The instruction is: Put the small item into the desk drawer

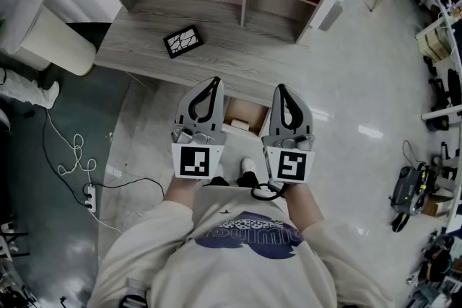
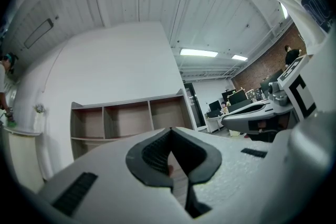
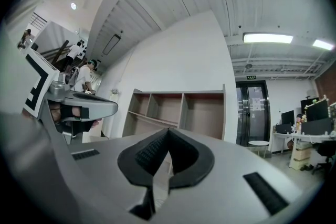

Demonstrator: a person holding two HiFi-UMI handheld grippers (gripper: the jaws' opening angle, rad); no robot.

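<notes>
Ahead and slightly left of the left gripper (image 1: pixel 213 83), which like the right gripper (image 1: pixel 282 89) is closed on nothing, the small item (image 1: pixel 182 40) lies flat on the desk (image 1: pixel 144 25), long side crosswise.

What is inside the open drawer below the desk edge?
The drawer shows a bare brownish bottom and one small pale object, too small to identify. The left tool and right tool cover its sides.

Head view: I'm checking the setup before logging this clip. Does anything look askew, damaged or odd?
The small black item lies at a slant on the desk, not square to its edge. White crack-like lines cross its face; damage or print, I cannot tell. The drawer below stands open.
</notes>
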